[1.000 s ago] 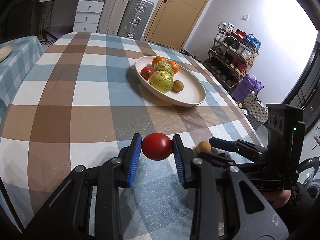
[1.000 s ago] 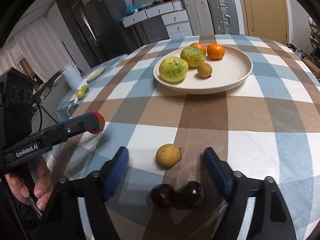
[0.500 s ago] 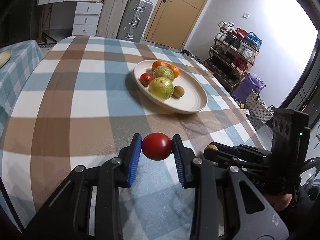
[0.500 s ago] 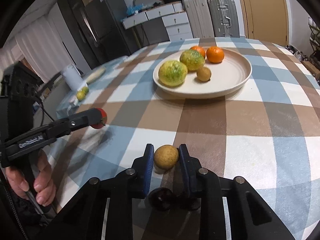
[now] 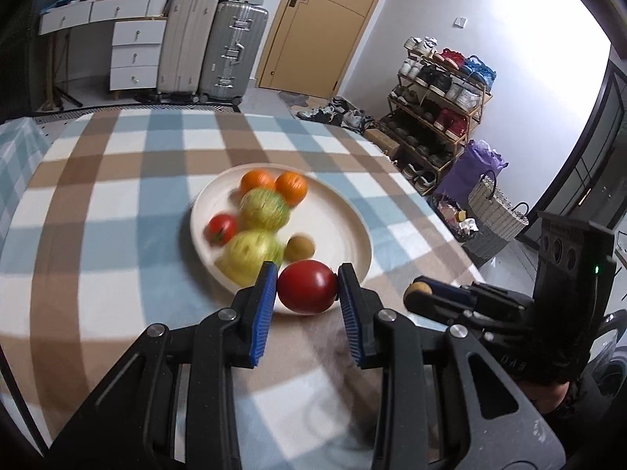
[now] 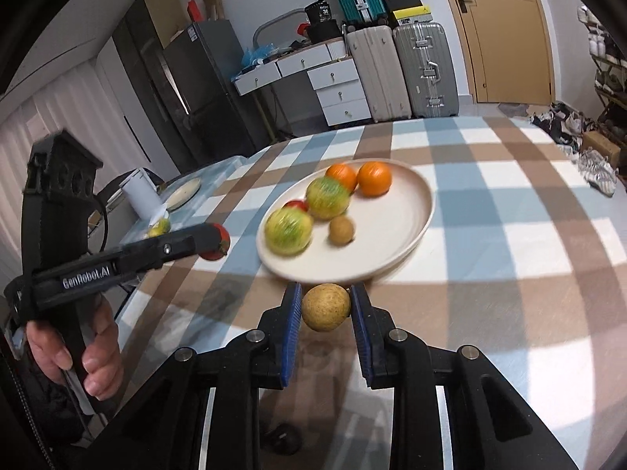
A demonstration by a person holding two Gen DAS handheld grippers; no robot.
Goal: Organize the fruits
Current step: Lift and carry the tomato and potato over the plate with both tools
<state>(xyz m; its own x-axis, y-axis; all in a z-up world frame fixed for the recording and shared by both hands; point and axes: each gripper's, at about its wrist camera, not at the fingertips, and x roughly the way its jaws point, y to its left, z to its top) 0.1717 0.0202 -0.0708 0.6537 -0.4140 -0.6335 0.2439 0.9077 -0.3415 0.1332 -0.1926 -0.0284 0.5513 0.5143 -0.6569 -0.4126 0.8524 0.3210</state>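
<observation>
**Fruit plate station: both grippers loaded**

Checked cloth in brown, blue and white covers the table (image 5: 117,211), which stands in a room with suitcases (image 5: 231,55), a white drawer unit (image 5: 133,55), a tan door (image 5: 313,27) and a shoe rack (image 5: 439,90) along the walls.

Readable markings: the side of the left gripper (image 5: 306,293) carries the lettering "GenRobot.AI", legible in the right wrist view. Other print in the room is too small to read.

Container: one cream plate (image 5: 352,219) lies near the middle of the table. Contents:
- two oranges (image 6: 374,178) at the far side, touching each other;
- two yellow-green fruits (image 6: 289,231), one behind the other;
- one small red tomato (image 5: 221,228) beside them, toward the left rim;
- one small brown fruit (image 6: 341,229), apart from the rest.
The contents are motion-blurred.

Left gripper: its blue pads clamp a red tomato (image 5: 307,286), held in the air over the near rim of the plate.

Right gripper (image 6: 326,307): its blue pads clamp a round tan fruit (image 6: 326,307), held just short of the plate's near rim, above the cloth.

Two dark fruits (image 6: 283,440) lie on the cloth near the table's near edge, partly hidden below the right gripper.

A second plate (image 6: 182,192) and a white jug (image 6: 141,192) stand on the neighbouring table at left.
</observation>
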